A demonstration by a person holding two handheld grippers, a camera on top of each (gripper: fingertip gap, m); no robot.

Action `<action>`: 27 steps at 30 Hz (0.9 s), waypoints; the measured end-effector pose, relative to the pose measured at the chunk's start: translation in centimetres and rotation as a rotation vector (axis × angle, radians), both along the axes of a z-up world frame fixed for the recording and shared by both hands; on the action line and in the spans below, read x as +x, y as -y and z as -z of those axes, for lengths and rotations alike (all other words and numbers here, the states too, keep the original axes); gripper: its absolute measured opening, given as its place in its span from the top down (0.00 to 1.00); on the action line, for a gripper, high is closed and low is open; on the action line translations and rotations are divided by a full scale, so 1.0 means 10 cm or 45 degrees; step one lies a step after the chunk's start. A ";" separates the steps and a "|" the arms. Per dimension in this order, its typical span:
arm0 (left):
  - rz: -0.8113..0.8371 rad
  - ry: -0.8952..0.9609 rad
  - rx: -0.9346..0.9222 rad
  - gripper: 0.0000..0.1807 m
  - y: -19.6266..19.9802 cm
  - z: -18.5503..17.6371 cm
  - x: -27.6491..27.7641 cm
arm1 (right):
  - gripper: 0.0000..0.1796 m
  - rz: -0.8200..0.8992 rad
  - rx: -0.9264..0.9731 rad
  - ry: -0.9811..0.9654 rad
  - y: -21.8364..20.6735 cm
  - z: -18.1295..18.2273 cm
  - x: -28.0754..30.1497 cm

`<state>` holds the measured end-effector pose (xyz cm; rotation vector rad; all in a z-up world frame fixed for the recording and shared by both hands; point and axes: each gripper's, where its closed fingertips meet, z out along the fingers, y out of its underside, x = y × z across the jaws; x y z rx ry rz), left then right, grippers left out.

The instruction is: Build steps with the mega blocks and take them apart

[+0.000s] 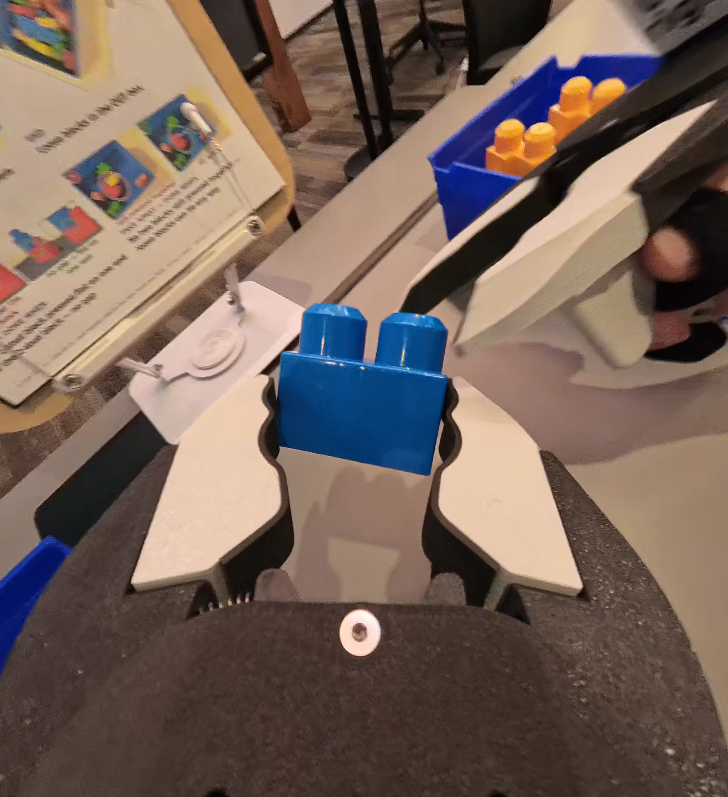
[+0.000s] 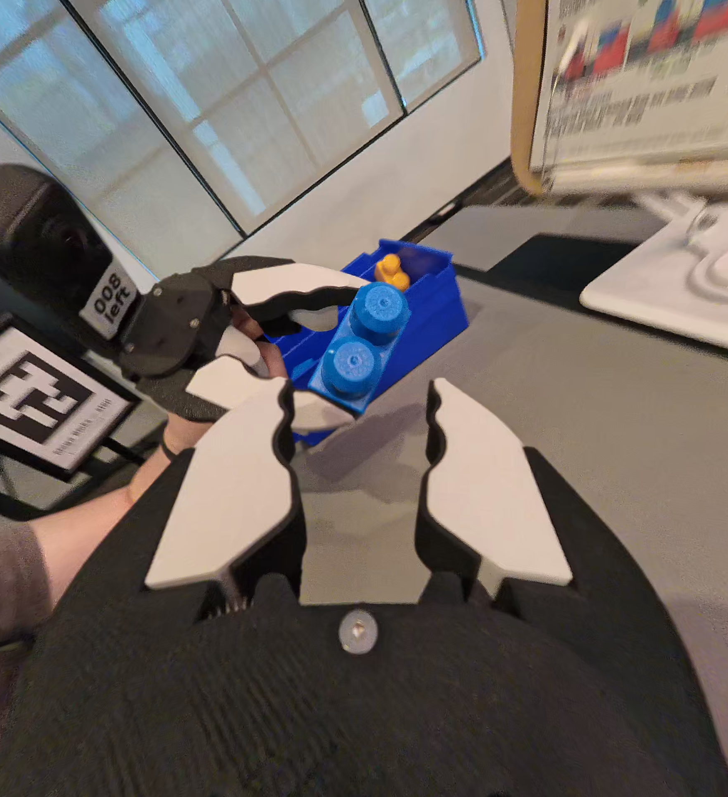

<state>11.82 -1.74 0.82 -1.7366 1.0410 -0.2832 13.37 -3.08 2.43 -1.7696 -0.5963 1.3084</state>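
- Left tongs (image 1: 360, 414) are clamping the blue two-stud block (image 1: 360, 409) above the grey counter (image 1: 612, 496).
- Right tongs (image 2: 360, 414) are standing apart, gripping nothing.

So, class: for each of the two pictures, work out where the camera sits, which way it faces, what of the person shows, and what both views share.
Left wrist view: sits on the left gripper, looking forward over the grey table at the blue block it clamps; gloved fingers behind the right gripper show.
Right wrist view: sits on the open right gripper, facing the left gripper, a blue bin and windows; a forearm and sleeve show.
Shared: the blue block, the left gripper, the instruction board.
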 end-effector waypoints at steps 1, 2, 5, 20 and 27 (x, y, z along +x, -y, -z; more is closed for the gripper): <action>0.011 -0.021 -0.002 0.59 0.01 0.05 0.05 | 0.65 -0.037 -0.072 -0.041 0.02 0.07 -0.07; 0.012 -0.043 0.004 0.60 0.02 0.09 0.08 | 0.65 -0.078 -0.145 -0.076 0.04 0.14 -0.13; 0.004 -0.130 0.044 0.60 0.02 0.20 0.13 | 0.76 -0.154 -0.294 -0.106 0.05 0.34 -0.20; 0.070 -0.606 -0.460 0.66 0.45 0.38 -1.91 | 0.79 0.041 0.053 0.747 -0.35 1.23 0.13; 0.244 -0.303 -0.572 0.73 0.61 0.60 -2.42 | 0.79 -0.004 0.040 0.863 -0.32 1.47 0.13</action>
